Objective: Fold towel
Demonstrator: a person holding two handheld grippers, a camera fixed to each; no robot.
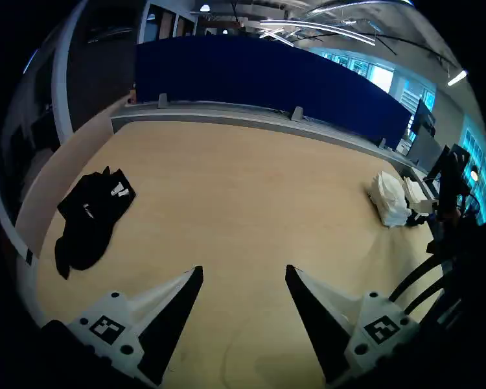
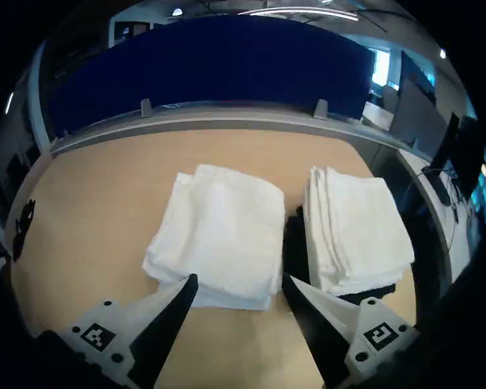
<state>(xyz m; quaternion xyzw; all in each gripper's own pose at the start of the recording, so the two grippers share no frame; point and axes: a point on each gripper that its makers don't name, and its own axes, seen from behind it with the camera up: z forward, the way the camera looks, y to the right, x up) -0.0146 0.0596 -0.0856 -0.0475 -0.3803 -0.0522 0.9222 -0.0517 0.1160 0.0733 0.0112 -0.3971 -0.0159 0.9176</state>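
Two stacks of folded white towels lie on the wooden table. In the right gripper view the left stack (image 2: 220, 233) sits just beyond my right gripper (image 2: 238, 285), which is open with its fingertips at the stack's near edge. The right stack (image 2: 359, 227) rests beside it on something dark. My left gripper (image 1: 244, 275) is open over bare table, nothing between its fingers. Far off at the right of the left gripper view the white towel stacks (image 1: 391, 198) appear small.
A black garment (image 1: 91, 217) lies crumpled at the table's left side. A blue partition (image 1: 262, 81) and grey rail run along the table's far edge. Monitors and a chair (image 1: 447, 188) stand past the right edge.
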